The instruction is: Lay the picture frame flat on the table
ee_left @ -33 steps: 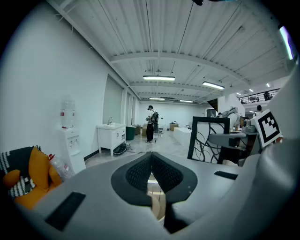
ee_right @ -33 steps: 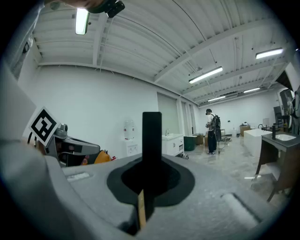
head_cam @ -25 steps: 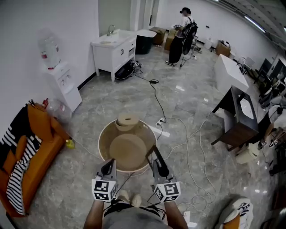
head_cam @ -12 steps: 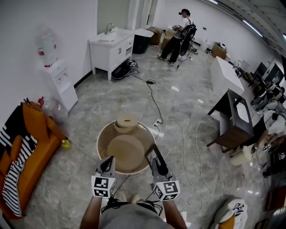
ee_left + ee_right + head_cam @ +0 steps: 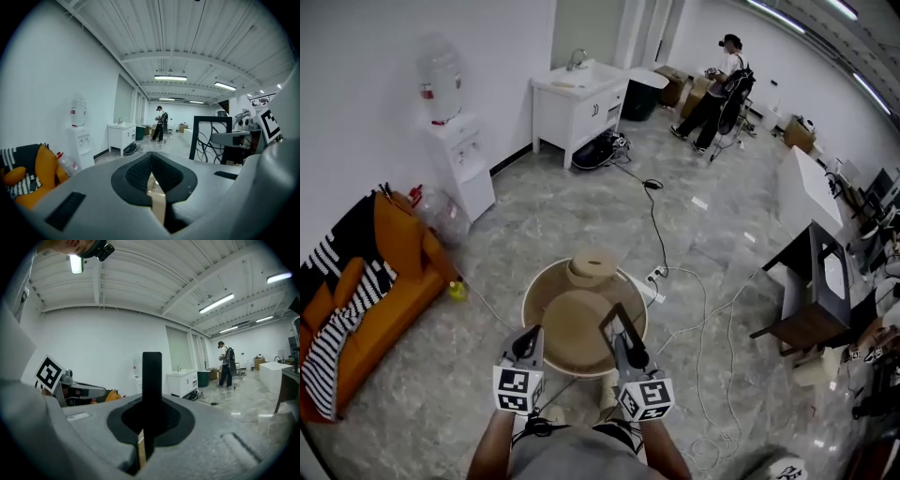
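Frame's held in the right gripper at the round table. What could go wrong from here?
The right gripper pinches the picture frame upright by one thin edge; it may swing or slip when tilted. A round disc covers most of the table, so the frame may land unevenly and rock. Cables on the floor nearby could trip you.

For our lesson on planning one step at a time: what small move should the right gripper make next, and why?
Probably lower the right gripper and tip the picture frame forward toward the round table. The gripper is shut on the frame's edge, the frame stands upright over the table's near side, and bare tabletop lies ahead.
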`<state>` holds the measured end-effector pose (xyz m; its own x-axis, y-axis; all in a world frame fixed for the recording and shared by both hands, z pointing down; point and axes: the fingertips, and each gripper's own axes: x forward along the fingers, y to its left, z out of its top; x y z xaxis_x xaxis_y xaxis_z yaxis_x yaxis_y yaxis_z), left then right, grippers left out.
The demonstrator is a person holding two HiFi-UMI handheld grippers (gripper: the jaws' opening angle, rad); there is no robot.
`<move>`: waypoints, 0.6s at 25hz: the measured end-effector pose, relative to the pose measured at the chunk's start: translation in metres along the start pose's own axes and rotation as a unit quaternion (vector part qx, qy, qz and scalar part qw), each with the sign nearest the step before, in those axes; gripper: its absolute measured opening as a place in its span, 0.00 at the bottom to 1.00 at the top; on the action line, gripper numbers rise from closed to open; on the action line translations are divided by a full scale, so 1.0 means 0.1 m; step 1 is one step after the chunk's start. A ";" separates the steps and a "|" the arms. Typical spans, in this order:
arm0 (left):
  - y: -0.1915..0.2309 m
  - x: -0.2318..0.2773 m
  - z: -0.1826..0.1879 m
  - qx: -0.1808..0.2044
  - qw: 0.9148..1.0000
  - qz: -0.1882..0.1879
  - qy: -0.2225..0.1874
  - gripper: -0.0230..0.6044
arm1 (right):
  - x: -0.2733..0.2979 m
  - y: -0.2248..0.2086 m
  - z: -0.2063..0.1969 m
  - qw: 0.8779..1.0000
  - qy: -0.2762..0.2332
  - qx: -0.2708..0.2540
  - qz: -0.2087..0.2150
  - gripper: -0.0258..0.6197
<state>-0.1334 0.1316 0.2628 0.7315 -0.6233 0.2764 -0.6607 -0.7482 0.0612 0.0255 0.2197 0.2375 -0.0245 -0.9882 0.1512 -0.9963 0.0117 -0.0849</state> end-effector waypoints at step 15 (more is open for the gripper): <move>0.23 1.00 0.13 -0.056 0.982 0.182 0.017 0.06 | 1.39 -0.90 0.07 0.983 0.041 -0.003 0.180 0.05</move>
<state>-0.0732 0.0497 0.2791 0.4394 -0.8350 0.3313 -0.8926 -0.4472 0.0566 0.1126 0.0806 0.2592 -0.3821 -0.9042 0.1911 -0.9222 0.3598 -0.1416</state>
